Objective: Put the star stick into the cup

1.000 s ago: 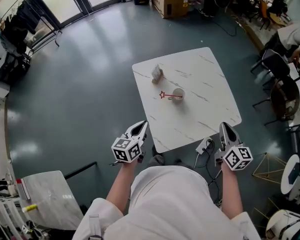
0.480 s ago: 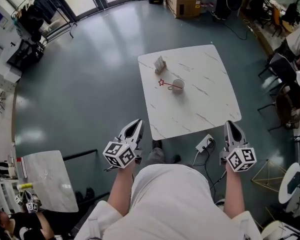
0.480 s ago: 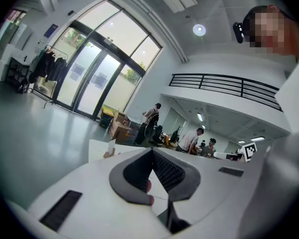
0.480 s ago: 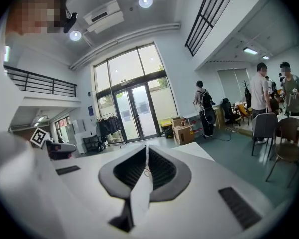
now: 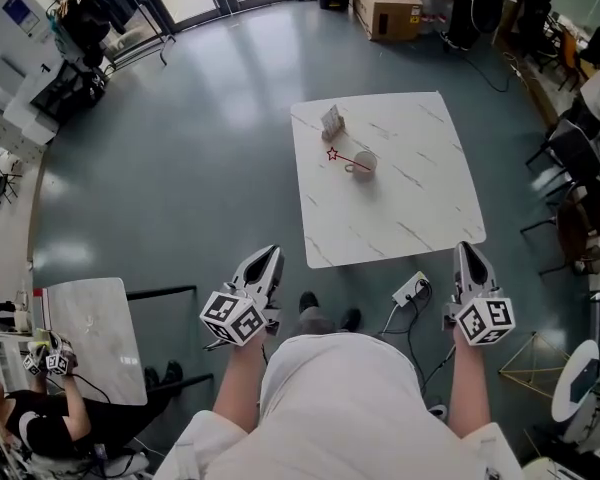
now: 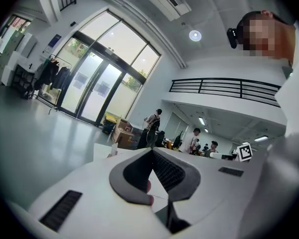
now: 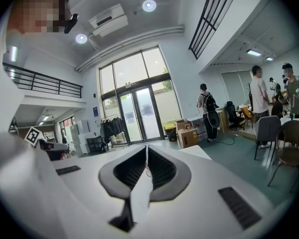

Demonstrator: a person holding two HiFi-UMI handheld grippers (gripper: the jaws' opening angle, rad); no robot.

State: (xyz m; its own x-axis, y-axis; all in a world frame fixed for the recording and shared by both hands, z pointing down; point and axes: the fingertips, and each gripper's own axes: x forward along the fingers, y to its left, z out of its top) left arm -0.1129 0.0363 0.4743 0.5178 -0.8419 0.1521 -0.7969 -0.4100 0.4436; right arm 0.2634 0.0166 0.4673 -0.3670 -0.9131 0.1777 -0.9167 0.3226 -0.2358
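Both tongs are held low in front of my operator's body, well short of the counter (image 5: 420, 208) and over the grey floor. The left tongs (image 5: 268, 258) are pressed together, pad against pad at the tips, which the left gripper view confirms (image 6: 152, 153). The right tongs (image 5: 467, 251) are also pressed together, and in the right gripper view the two pads meet along a thin seam (image 7: 146, 152). Neither pair pinches anything.

The star stick (image 5: 344, 157) lies flat on the white marbled counter, far ahead of both tongs. Its red star end points toward the counter's left edge and its stem runs up to the cup (image 5: 363, 164). I cannot tell whether the stem touches the cup. The cup sits near the middle of the counter's far half. A small pale card stand (image 5: 332, 121) sits just beyond the star, close to the far left corner.

On the floor between the counter's near edge and the right tongs lies a white power strip (image 5: 410, 290) with its cable. A cardboard box (image 5: 385, 13) stands farther off, past the counter.
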